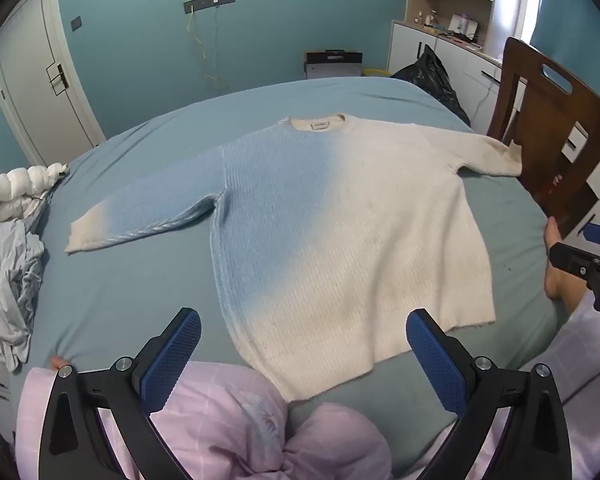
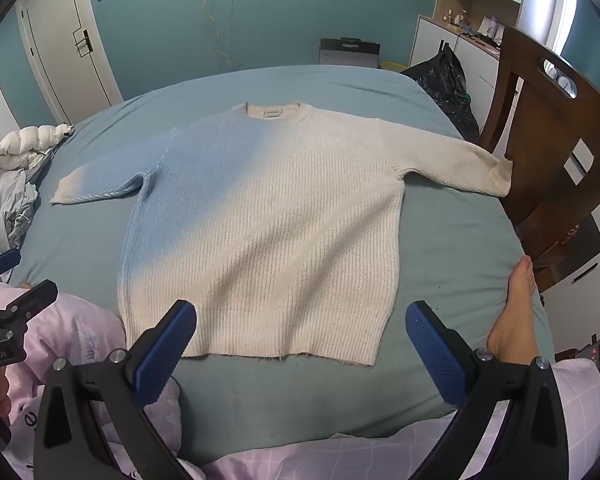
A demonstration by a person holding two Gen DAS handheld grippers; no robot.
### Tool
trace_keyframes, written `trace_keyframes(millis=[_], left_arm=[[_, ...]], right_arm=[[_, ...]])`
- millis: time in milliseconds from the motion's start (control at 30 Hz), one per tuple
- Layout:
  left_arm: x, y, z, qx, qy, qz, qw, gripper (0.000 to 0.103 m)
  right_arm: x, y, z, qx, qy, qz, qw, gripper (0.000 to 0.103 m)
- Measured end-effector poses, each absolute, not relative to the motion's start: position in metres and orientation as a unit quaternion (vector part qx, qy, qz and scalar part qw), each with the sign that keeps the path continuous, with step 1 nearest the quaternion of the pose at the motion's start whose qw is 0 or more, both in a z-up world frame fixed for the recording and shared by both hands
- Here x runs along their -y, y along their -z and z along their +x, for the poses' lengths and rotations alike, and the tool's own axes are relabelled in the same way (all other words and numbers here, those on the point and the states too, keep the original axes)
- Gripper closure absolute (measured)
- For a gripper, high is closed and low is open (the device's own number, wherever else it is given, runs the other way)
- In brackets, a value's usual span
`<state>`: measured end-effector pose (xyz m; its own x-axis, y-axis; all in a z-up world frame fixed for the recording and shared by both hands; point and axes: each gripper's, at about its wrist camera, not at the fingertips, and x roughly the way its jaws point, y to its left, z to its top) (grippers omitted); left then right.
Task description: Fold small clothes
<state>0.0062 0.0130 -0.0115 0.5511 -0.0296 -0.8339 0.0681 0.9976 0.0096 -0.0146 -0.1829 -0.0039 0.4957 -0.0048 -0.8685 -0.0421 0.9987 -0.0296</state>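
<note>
Across the bed (image 2: 460,240) the sweater (image 2: 268,216) lay flat, sleeves spread sideways, hem nearest both wide-open, empty grippers, left (image 1: 304,354) and right (image 2: 300,344).

A sweater (image 2: 260,216) lies flat on the bed (image 2: 452,248) ahead of both tongs, collar at the far end, hem nearest, sleeves spread to either side. The left tongs (image 1: 303,356) hang over its near left corner, the right tongs (image 2: 301,344) over the hem. A chair (image 2: 556,152) stands beside the right sleeve; crumpled clothes (image 1: 12,272) lie far left.
</note>
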Motion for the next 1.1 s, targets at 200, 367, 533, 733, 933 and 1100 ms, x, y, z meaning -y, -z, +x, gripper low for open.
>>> trace_keyframes(millis=[200,367,533,733,933,1100], left_arm=[[-0.0127,0.0117,0.0069,-0.474,0.029,0.020,0.880,0.000],[-0.0127,0.0121,0.0072,-0.474,0.028,0.020,0.880,0.000],[-0.0119,0.0123,0.0072,-0.474,0.030,0.021,0.880,0.000],[-0.0114,0.0129,0.0066,-0.474,0.031,0.021,0.880,0.000],[-0.0107,0.0125,0.0063,-0.475,0.031,0.021,0.879,0.000],[-0.0103,0.0126,0.0059,-0.473,0.031,0.020,0.880,0.000]], right_arm=[[0.1822,0.0045,-0.0142,-0.503,-0.011,-0.023,0.864,0.001],[0.1826,0.0041,-0.0148,-0.502,-0.011,-0.023,0.864,0.001],[0.1818,0.0052,-0.0141,-0.502,-0.011,-0.023,0.865,0.001],[0.1824,0.0083,-0.0139,-0.502,-0.015,-0.020,0.864,0.001],[0.1817,0.0076,-0.0136,-0.502,-0.014,-0.022,0.864,0.001],[0.1812,0.0076,-0.0130,-0.508,-0.018,-0.017,0.861,0.001]])
